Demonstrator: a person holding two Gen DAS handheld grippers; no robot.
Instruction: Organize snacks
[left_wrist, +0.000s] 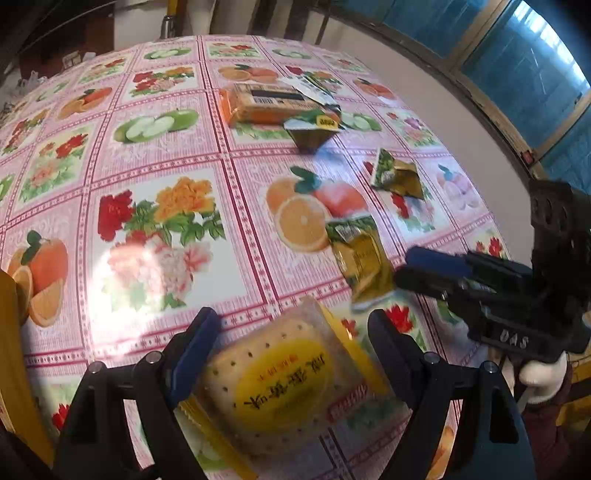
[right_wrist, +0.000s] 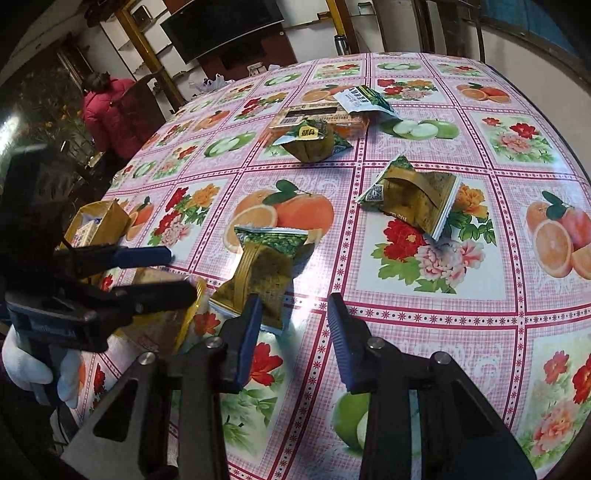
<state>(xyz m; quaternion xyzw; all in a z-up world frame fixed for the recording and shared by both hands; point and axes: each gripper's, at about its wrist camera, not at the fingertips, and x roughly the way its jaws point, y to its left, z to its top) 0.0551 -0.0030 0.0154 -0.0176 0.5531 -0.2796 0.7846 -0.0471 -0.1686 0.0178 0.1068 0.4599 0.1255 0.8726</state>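
Observation:
My left gripper (left_wrist: 291, 332) is open around a clear cracker packet with a yellow label (left_wrist: 284, 380) that lies on the flowered tablecloth between its fingers. It shows in the right wrist view (right_wrist: 181, 273) too, over the same packet (right_wrist: 162, 317). My right gripper (right_wrist: 291, 314) is open and empty, just right of a green-gold snack pouch (right_wrist: 262, 273); from the left wrist view it (left_wrist: 402, 266) sits beside that pouch (left_wrist: 362, 258). A second pouch (right_wrist: 413, 199), a third pouch (right_wrist: 310, 140) and an orange box (right_wrist: 321, 118) lie farther back.
A yellow carton (right_wrist: 99, 221) holding packets stands at the table's left edge. A white-green packet (right_wrist: 362, 98) leans on the orange box. A person in a red coat (right_wrist: 110, 110) stands beyond the table. The wall and window (left_wrist: 517, 74) run along the right side.

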